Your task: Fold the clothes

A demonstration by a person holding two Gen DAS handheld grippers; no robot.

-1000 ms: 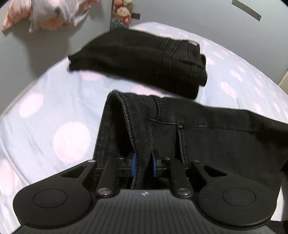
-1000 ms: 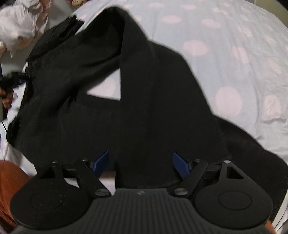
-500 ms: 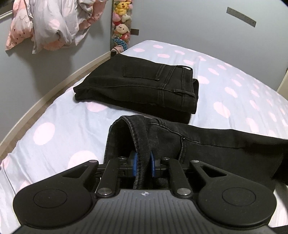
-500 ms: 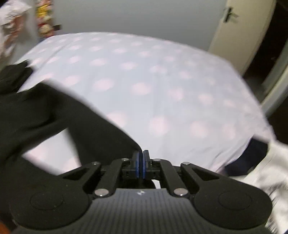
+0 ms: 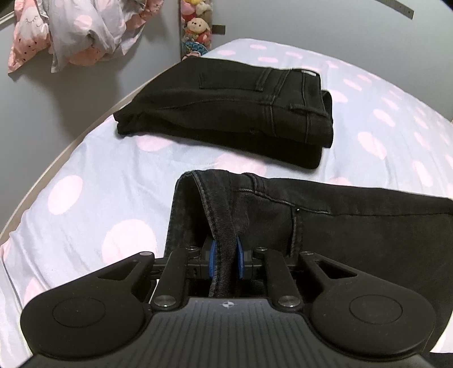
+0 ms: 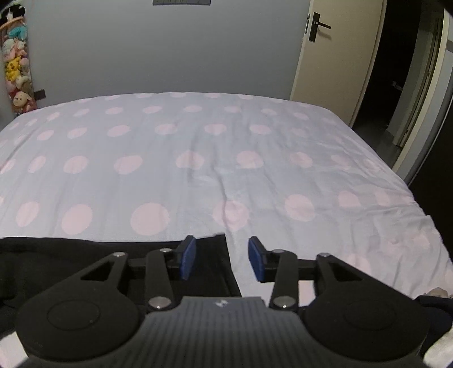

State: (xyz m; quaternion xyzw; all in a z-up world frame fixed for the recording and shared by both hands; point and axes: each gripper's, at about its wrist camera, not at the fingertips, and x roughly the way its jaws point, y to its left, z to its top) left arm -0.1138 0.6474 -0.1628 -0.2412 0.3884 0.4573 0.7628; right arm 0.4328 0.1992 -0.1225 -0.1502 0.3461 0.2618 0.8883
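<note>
pink-dotted lilac bedsheet (image 6: 198, 147) — left gripper (image 5: 225, 256) clamped on black denim jeans (image 5: 325, 226) waistband; right gripper (image 6: 221, 259) spread wide, empty, over the hem

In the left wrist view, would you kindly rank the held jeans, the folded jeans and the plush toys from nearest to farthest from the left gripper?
1. Held jeans: clamped in the left gripper.
2. Folded jeans: ahead, mid-bed.
3. Plush toys: farthest, against the far wall.
</note>
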